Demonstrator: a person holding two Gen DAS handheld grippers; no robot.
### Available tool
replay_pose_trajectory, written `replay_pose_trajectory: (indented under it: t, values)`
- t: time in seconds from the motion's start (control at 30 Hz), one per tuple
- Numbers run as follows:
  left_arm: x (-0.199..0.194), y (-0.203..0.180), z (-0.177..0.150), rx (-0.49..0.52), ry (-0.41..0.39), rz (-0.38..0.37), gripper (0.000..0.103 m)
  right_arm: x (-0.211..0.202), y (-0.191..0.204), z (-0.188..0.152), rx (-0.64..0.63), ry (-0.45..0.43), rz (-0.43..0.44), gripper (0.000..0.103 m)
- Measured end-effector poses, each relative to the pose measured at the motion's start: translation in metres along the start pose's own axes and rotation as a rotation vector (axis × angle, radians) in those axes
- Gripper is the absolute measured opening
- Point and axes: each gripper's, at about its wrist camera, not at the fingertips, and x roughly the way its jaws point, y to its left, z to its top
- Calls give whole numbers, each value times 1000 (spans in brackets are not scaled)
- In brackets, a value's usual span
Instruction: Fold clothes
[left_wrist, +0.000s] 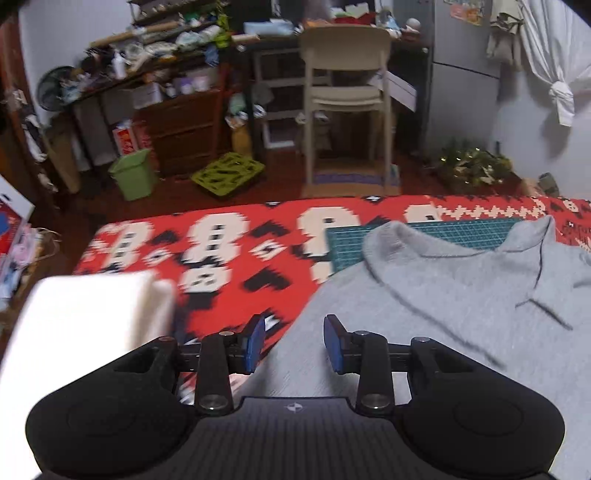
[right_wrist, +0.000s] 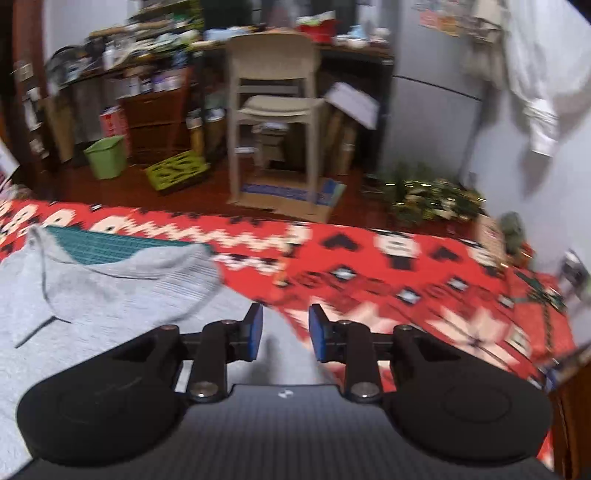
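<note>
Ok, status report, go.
Left gripper open, right gripper open, both empty. Grey garment spread on patterned cloth. White block at left.

One grey garment (left_wrist: 461, 306) lies on one red patterned blanket (left_wrist: 236, 258), with one green cutting mat (left_wrist: 461, 230) under it and one white block (left_wrist: 85, 325) at the left. Two grippers show, the left gripper (left_wrist: 294, 341) and the right gripper (right_wrist: 285, 330), each with two blue pads. Beyond stand one beige chair (left_wrist: 345, 92), one green bin (left_wrist: 133, 173) and one green crate (left_wrist: 227, 171).
</note>
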Motion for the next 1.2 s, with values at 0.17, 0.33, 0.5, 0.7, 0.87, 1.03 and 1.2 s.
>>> replay_pose_trajectory:
  t: [0.17,0.33,0.5,0.7,0.87,1.03,1.2]
  values:
    - [37,-12,17,46,-3,-67,34,34,16,13,-30,19,71,33]
    - [62,-12,25,50,14,-119,34,64,22,19,-44,46,126,39]
    - [73,-5,27,20,15,-169,35,78,15,20,16,45,173,43]
    - [69,-3,24,-9,8,-183,2,70,25,17,-29,53,216,6]
    - [44,-4,20,-21,-34,-204,2,34,29,16,29,-6,243,2]
    - [8,-5,17,-17,-105,-217,2,-14,24,16,76,-67,240,2]
    - [-27,2,21,-57,-177,-234,2,-56,18,17,98,-114,219,1]
